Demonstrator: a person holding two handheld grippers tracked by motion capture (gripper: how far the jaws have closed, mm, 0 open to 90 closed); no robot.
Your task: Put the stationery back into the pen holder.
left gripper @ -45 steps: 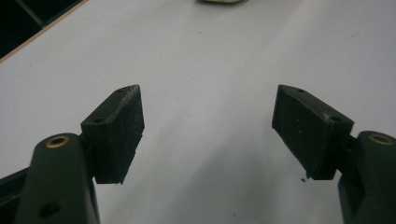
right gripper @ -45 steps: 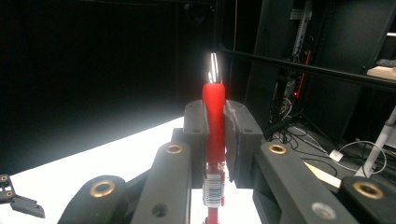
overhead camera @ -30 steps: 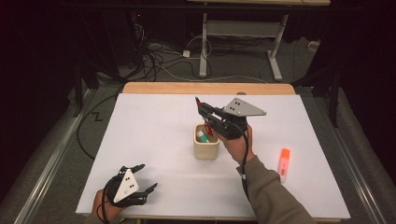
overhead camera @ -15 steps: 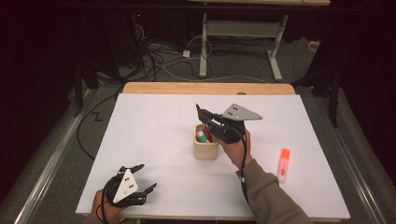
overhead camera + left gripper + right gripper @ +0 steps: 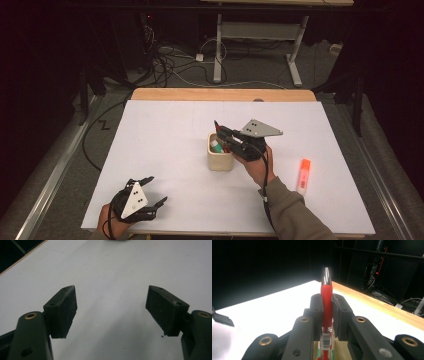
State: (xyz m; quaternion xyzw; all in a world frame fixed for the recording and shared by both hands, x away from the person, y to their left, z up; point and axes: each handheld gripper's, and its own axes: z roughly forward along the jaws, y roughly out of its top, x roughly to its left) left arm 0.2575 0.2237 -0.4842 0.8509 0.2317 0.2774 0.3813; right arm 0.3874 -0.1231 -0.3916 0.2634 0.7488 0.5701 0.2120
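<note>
A red pen [image 5: 326, 300] with a silver tip stands upright between the jaws of my right gripper [image 5: 327, 308], which is shut on it. In the high view that gripper [image 5: 223, 134] hovers just over a cream cup [image 5: 219, 159] at the middle of the white table, and the pen's lower end reaches into the cup. Something green and white also sits inside the cup. My left gripper [image 5: 152, 192] rests near the table's front left edge, its jaws wide apart. In its own view the left gripper [image 5: 111, 311] holds nothing above the bare white surface.
An orange highlighter [image 5: 303, 175] lies on the white table top [image 5: 165, 130] to the right of my right hand. A wooden strip [image 5: 220, 94] runs along the far edge. Cables and a desk frame [image 5: 255, 35] sit on the floor beyond.
My right gripper has come down and slightly toward me with the red pen, bringing it into the cup. The left gripper has stayed put.
</note>
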